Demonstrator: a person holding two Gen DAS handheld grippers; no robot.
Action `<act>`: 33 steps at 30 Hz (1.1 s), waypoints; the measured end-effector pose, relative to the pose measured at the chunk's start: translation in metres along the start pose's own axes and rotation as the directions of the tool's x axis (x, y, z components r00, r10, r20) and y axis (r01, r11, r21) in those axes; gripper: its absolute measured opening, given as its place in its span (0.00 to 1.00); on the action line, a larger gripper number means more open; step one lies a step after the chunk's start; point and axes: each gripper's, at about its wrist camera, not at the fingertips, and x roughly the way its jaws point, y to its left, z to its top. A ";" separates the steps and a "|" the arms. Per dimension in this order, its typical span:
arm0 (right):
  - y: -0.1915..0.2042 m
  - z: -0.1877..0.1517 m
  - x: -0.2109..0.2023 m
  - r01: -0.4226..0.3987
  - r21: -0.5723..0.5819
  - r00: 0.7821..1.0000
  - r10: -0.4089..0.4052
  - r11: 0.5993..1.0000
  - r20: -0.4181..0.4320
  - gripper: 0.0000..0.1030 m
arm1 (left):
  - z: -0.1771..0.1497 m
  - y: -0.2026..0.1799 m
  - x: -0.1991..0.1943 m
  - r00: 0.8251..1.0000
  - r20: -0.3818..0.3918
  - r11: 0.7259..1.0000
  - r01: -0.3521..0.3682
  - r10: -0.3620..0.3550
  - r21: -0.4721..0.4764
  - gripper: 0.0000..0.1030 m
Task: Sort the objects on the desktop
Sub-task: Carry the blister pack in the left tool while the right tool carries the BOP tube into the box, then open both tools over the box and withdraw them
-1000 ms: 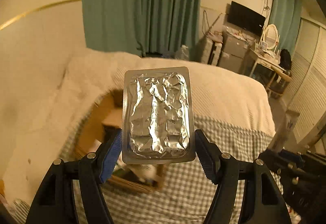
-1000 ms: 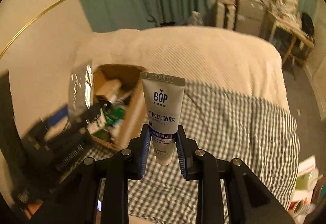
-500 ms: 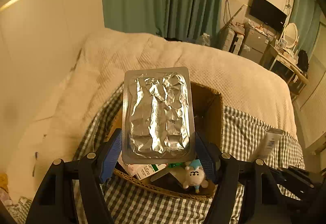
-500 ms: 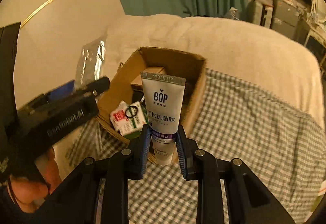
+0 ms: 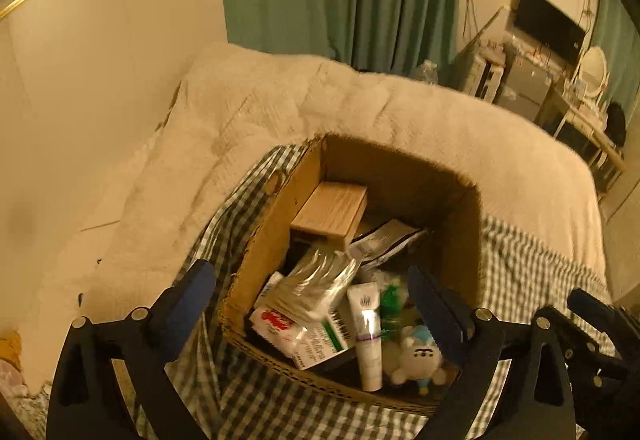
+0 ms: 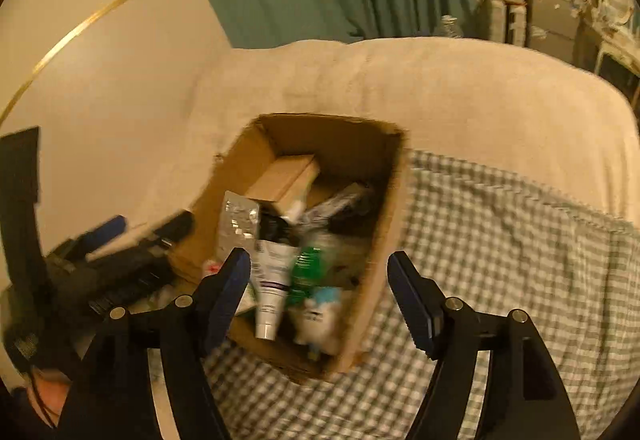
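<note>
An open cardboard box [image 5: 400, 156] stands on the checked cloth, and both grippers hang over it. My left gripper [image 5: 308, 276] has its jaws opening wide, with nothing pressed between the pads. Below it the silver foil blister pack [image 5: 320, 280] lies loose on the box's contents. The white toothpaste tube [image 5: 368, 332] rests beside it, cap toward me. My right gripper [image 6: 318, 260] is opening too, and the tube [image 6: 272, 280] lies free in the box [image 6: 394, 200] beneath it. In the right wrist view the foil pack [image 6: 238, 220] leans near the left wall.
The box also holds a small brown carton [image 5: 332, 208], a medicine packet [image 5: 304, 332] and a white plush toy [image 5: 416, 360]. Checked cloth [image 6: 520, 260] and a cream blanket [image 5: 280, 100] surround it. A wall is at left. Green curtains and furniture stand far behind.
Both grippers came down over the box and opened. The blister pack left the left jaws and the toothpaste tube left the right jaws; both now lie in the box.
</note>
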 end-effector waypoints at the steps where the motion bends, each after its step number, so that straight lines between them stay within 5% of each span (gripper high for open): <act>1: -0.005 -0.003 -0.008 0.033 -0.010 0.999 -0.032 0.999 0.012 0.74 | -0.002 -0.002 -0.005 1.000 0.017 1.000 0.013 -0.013 0.001 0.97; 7: -0.034 -0.026 -0.051 0.193 -0.043 0.979 -0.190 0.980 0.068 0.99 | -0.016 -0.028 -0.040 0.992 0.058 0.993 0.112 -0.114 0.022 1.00; 14: -0.079 -0.057 -0.085 0.316 0.056 0.947 -0.319 0.947 0.039 0.99 | -0.031 -0.057 -0.059 0.997 0.038 0.998 0.059 -0.061 0.029 1.00; 24: -0.108 -0.073 -0.115 0.314 0.184 0.944 -0.327 0.932 0.045 0.99 | -0.046 -0.063 -0.046 0.999 -0.044 0.998 0.026 -0.029 -0.066 1.00; 33: -0.102 -0.071 -0.115 0.324 0.169 0.937 -0.340 0.931 0.076 0.99 | -0.042 -0.066 -0.046 1.000 0.000 1.000 0.021 -0.021 -0.023 1.00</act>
